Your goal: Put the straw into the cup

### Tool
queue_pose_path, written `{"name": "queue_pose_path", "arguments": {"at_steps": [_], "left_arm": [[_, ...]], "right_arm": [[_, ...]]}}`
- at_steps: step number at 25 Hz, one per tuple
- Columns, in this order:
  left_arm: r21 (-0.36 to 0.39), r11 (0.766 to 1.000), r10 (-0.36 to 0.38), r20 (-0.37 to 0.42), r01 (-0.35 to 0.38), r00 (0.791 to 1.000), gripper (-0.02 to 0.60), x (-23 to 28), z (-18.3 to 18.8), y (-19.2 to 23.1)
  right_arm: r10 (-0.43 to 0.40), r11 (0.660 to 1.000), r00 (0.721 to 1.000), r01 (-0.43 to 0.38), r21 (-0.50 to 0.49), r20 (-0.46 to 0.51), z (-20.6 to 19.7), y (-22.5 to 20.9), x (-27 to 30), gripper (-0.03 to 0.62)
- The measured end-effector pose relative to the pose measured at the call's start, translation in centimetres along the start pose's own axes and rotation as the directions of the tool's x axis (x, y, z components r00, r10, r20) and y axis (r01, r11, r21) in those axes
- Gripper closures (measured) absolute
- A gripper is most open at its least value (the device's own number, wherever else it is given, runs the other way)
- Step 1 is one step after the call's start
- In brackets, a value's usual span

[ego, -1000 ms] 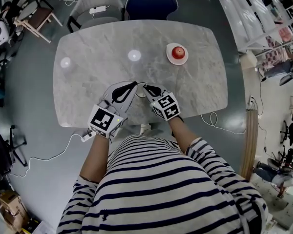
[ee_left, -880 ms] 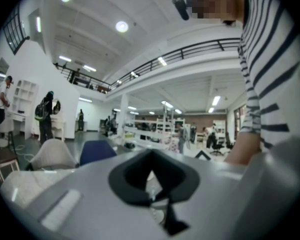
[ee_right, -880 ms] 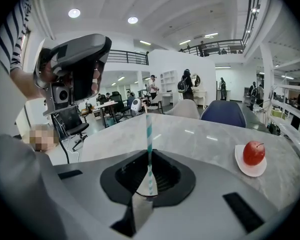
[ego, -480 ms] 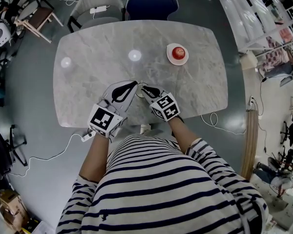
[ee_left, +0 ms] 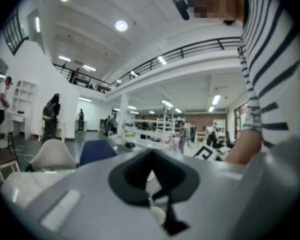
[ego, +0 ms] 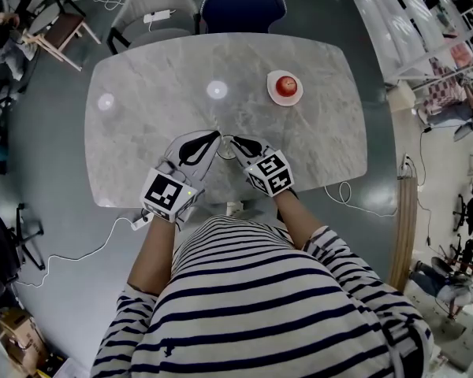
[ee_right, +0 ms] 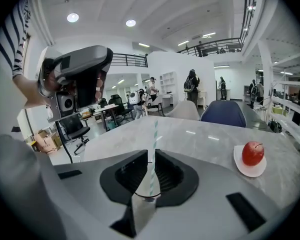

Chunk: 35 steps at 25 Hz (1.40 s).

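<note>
In the right gripper view a teal-and-white striped straw (ee_right: pixel 153 144) runs forward from between the jaws of my right gripper (ee_right: pixel 151 156), which is shut on it. A thin dark arc at the base of the jaws may be a clear cup's rim; I cannot tell. In the head view my right gripper (ego: pixel 235 141) and left gripper (ego: pixel 215 135) nearly meet tip to tip over the table's (ego: pixel 158 77) near half. The left gripper (ee_left: pixel 152 196) has its jaws together, and a pale round thing shows blurred at their tips. From the right gripper view the left gripper (ee_right: pixel 77 76) hangs up and to the left, apart from the straw.
A red apple (ego: pixel 286 85) sits on a small white plate (ego: pixel 274 94) at the table's far right, seen again as apple (ee_right: pixel 253 153) and plate (ee_right: pixel 250 170). Grey (ego: pixel 154 6) and blue (ego: pixel 244 2) chairs stand behind the table. A cable (ego: pixel 343 191) hangs off the near right edge.
</note>
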<state>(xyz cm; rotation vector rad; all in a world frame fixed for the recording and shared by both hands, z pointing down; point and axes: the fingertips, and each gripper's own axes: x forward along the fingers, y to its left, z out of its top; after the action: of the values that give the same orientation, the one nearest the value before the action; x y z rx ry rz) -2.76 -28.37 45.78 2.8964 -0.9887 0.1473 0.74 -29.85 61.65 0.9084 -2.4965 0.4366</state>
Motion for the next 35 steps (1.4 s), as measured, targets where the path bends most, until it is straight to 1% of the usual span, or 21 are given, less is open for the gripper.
{"name": "queue_pose_path", "arguments": {"at_steps": [7, 14, 20, 29, 35], "left_arm": [[0.0, 1.0, 0.002, 0.004, -0.002, 1.0, 0.574, 0.2, -0.1, 0.3], [-0.003, 1.0, 0.004, 0.005, -0.004, 1.0, 0.574, 0.3, 0.1, -0.1], [0.003, 1.0, 0.001, 0.011, -0.001, 1.0, 0.574, 0.6, 0.2, -0.1], [0.008, 1.0, -0.003, 0.005, 0.003, 1.0, 0.574, 0.3, 0.1, -0.6], [0.012, 1.0, 0.0, 0.008, 0.0, 1.0, 0.574, -0.4, 0.5, -1.1]], "right_arm": [[-0.011, 1.0, 0.999, 0.011, 0.001, 0.044, 1.3, -0.2, -0.6, 0.576], [-0.007, 0.999, 0.989, 0.012, -0.034, 0.149, 5.2, 0.5, -3.0, 0.576], [-0.004, 0.998, 0.967, 0.021, -0.066, 0.255, 8.9, 1.0, -5.5, 0.577], [0.009, 0.996, 0.935, 0.024, -0.088, 0.354, 12.5, 2.2, -8.4, 0.577], [0.022, 0.994, 0.914, 0.023, -0.106, 0.405, 14.3, 3.4, -10.6, 0.577]]}}
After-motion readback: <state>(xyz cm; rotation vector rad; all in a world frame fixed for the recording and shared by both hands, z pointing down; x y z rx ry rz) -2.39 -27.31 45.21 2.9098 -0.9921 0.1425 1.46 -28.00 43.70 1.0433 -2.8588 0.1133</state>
